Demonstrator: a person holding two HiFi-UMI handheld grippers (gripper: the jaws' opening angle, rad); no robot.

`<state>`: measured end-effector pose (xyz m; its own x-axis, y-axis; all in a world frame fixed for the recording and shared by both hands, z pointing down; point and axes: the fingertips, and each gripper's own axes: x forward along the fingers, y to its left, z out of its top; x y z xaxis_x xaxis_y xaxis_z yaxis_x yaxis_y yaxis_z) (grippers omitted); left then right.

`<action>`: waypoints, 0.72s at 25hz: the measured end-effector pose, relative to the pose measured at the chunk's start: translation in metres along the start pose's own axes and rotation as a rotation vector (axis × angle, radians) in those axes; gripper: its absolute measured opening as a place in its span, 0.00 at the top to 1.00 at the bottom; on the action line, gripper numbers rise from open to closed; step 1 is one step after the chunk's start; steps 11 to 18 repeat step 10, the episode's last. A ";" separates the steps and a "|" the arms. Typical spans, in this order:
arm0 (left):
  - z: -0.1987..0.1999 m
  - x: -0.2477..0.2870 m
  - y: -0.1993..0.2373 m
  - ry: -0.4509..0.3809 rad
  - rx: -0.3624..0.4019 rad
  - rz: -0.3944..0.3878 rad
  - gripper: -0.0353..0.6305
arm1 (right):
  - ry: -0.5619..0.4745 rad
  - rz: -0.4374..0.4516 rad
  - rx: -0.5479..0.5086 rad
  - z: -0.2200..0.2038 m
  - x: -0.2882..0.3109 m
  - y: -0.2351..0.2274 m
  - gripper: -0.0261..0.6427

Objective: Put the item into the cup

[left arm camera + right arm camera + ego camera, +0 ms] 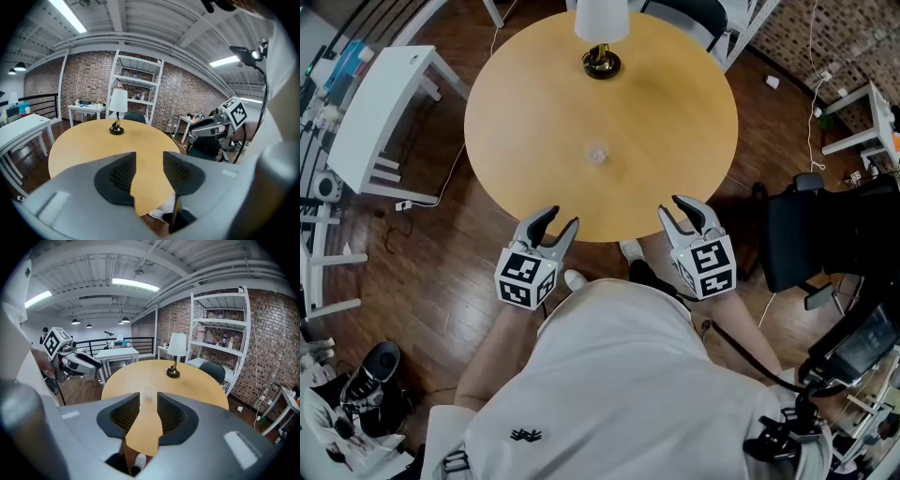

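Left claw (562,217) and right claw (671,205) gape empty, short of the clear cup (597,154) on the table (525,103).

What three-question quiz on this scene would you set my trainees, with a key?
1. True or false: the cup stands on the table.
2. What does the right gripper hold? A the cup; B a spoon; C nothing.
3. Fill in: at the table's far edge stands a ____.

Key: 1 true. 2 C: its jaws stand apart with nothing between them. 3 lamp.
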<state>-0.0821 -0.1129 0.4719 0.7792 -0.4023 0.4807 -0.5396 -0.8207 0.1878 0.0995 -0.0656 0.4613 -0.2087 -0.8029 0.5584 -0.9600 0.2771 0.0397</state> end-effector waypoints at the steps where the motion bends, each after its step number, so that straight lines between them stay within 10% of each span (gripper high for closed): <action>1: 0.000 0.001 -0.001 0.000 0.002 -0.002 0.70 | 0.000 -0.002 0.000 -0.001 -0.001 -0.001 0.78; 18: 0.002 0.004 -0.001 0.001 0.018 -0.005 0.70 | -0.004 -0.008 -0.003 -0.001 0.000 -0.002 0.78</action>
